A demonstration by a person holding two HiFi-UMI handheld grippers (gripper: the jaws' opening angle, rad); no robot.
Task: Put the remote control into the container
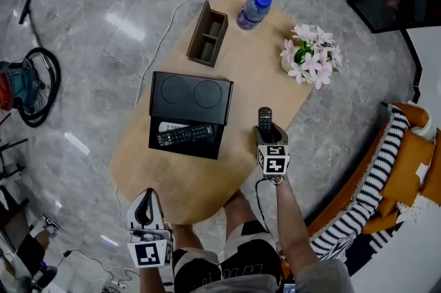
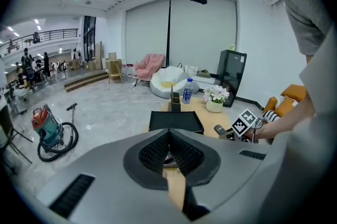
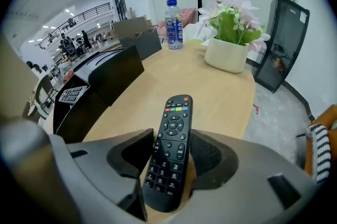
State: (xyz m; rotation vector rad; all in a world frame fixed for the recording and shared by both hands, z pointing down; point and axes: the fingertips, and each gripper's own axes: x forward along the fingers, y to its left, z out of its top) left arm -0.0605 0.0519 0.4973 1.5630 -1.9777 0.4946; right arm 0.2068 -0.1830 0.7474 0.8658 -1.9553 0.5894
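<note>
At the right edge of the wooden table [image 1: 207, 181], right gripper [image 1: 266, 134] is straddling the remote control [image 1: 264, 116], jaws standing wide, pads not pressing; remote is lying flat, apart from the black container [image 1: 215, 141]. Left gripper [image 1: 145, 210] is hanging closed, empty. Judging pickup step: next is calling for clamping, lifting, carrying left to the container

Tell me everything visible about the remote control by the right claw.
The remote control is slim, black and plastic-looking, with a red button at its far corner, a coloured row, a round navigation pad and small keys. It lies flat, buttons up, on the wooden table, its near end between the open jaws of the right claw.
</note>
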